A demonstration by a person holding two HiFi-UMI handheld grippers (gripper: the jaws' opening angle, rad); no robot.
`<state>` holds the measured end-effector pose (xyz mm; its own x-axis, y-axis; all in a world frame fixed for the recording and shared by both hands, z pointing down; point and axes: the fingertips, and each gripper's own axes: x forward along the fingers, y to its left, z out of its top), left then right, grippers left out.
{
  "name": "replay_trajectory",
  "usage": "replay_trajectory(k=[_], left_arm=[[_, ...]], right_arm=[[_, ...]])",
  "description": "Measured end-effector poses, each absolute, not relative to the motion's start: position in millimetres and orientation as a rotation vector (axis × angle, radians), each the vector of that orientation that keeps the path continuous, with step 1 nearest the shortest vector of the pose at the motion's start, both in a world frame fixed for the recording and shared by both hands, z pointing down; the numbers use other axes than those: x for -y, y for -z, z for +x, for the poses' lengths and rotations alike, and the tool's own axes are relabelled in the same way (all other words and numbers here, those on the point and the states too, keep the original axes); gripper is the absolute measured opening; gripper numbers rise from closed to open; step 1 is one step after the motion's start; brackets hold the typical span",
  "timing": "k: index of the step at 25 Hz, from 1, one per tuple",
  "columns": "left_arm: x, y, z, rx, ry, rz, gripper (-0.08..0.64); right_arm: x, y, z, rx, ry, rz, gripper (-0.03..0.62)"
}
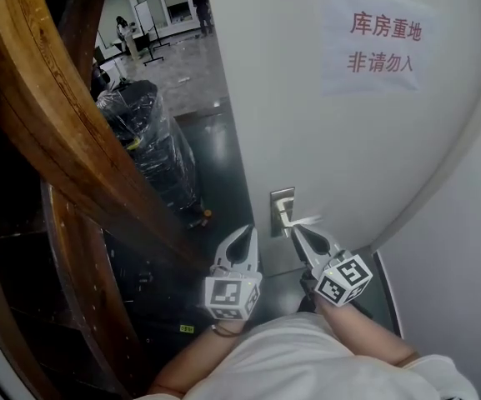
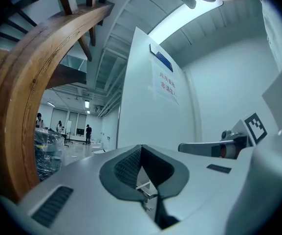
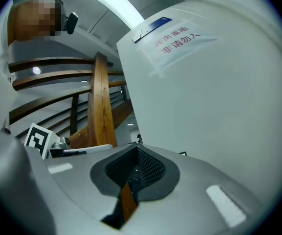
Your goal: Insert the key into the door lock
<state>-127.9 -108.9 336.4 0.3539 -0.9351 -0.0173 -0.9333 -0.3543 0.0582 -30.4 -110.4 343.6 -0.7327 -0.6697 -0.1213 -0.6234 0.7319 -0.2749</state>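
A white door (image 1: pixel 348 140) with a paper sign (image 1: pixel 382 40) fills the right of the head view. Its metal lock plate (image 1: pixel 282 207) with a lever handle (image 1: pixel 309 220) sits near the door's left edge. My right gripper (image 1: pixel 297 232) points up just below the handle, tips together. My left gripper (image 1: pixel 244 232) hangs beside it, left of the door's edge, also shut. In the left gripper view the jaws (image 2: pixel 141 148) meet, with a bit of silver metal showing through the slit below. The right gripper view shows the jaws (image 3: pixel 135 148) closed. No key shows plainly in any view.
A curved wooden stair rail (image 1: pixel 65 140) crowds the left side. Behind it stands a stack wrapped in black plastic (image 1: pixel 152 140) on the dark floor. Beyond the open doorway lies a bright hall with people (image 1: pixel 127 32) far off. A white wall (image 1: pixel 465 248) borders the door's right.
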Motion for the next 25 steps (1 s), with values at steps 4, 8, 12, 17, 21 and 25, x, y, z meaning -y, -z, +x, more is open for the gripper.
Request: replay_trajectory(k=[4,8,12,17,21,25], left_arm=[[99.2,-333.1,-121.6,1.756,0.054,2.578,0.006],[95.0,-328.2,-124.0,1.764,0.053,2.582,0.005],[93.4,-326.1,-125.2,1.755,0.055,2.589,0.005],[93.0,-325.1,-128.4,1.732,0.058,2.597,0.006],[93.0,-327.2,-128.6,1.699,0.054,2.599,0.005],[93.1,-326.5,-133.5,1.701,0.059,2.597,0.005]], right_arm=[[107.4,-333.3,-39.8,-2.771,0.216,-1.073,0.002],[102.8,-327.9,-49.6,-2.809,0.127,-1.135,0.002],[99.2,-323.4,-56.9,-2.828,0.068,-1.157,0.000],[98.4,-320.9,-61.6,-2.827,0.054,-1.158,0.000],[99.4,-323.8,-65.1,-2.825,0.088,-1.150,0.000],[98.4,-322.8,-68.0,-2.824,0.081,-1.155,0.000]])
